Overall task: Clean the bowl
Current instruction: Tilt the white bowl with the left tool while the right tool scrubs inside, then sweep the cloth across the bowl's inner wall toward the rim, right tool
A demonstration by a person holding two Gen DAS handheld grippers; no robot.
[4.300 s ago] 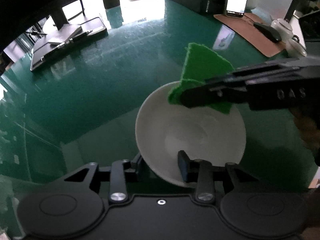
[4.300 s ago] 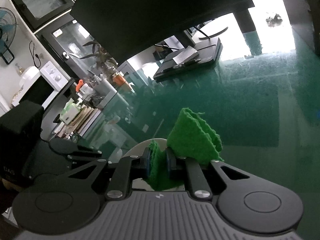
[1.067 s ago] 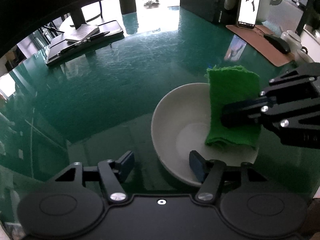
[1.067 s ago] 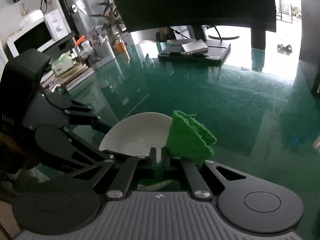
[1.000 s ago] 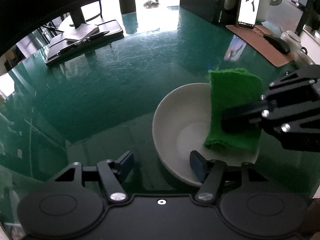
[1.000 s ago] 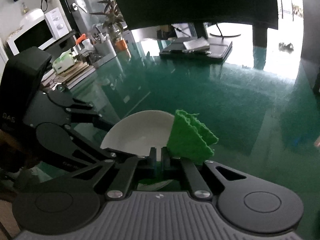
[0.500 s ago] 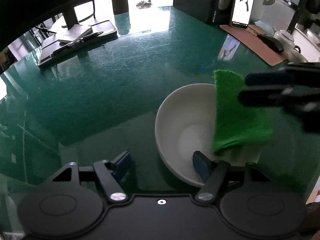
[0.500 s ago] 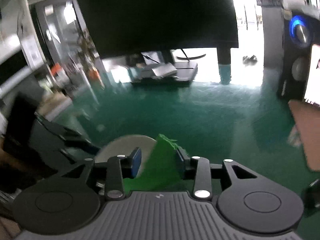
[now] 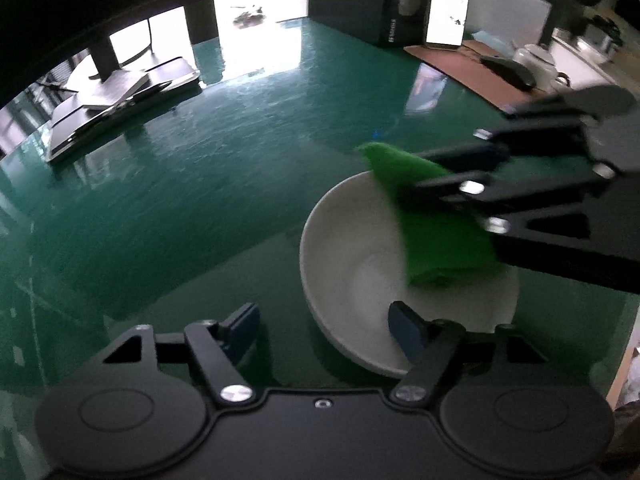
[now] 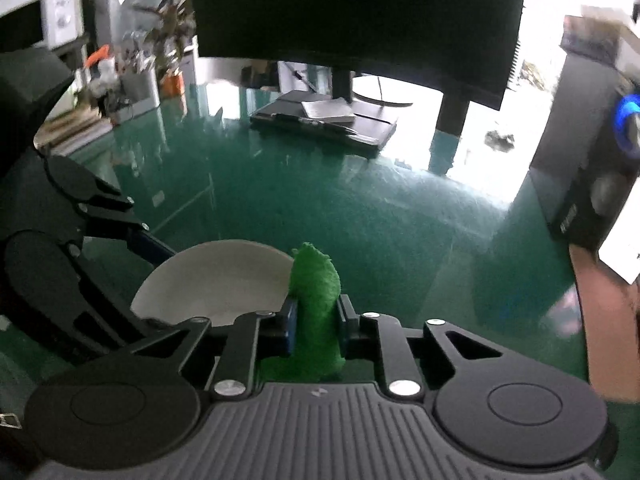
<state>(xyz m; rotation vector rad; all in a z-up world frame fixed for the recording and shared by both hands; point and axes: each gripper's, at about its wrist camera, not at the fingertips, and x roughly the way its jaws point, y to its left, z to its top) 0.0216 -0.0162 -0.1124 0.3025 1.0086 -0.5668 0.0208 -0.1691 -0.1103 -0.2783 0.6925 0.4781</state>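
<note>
- The left gripper [image 9: 322, 330] straddled the near rim of the white bowl [image 9: 352, 256], jaws closing but not yet pressing; one finger sat inside the bowl, the other outside.
- The bowl stood upright on the green table [image 9: 200, 184], mouth up, round, with no long axis.
- The right gripper [image 10: 317, 322], jaws closing, pinched the green cloth [image 10: 316, 292] at the bowl's far rim; its long side ran down into the bowl.
- Judged mid-wipe; next, steady the bowl and sweep the cloth round inside.

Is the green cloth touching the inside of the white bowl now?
Cannot tell. In the left wrist view the green cloth overlaps the white bowl, but blur hides any contact or gap. The right wrist view hides the cloth's lower end.
</note>
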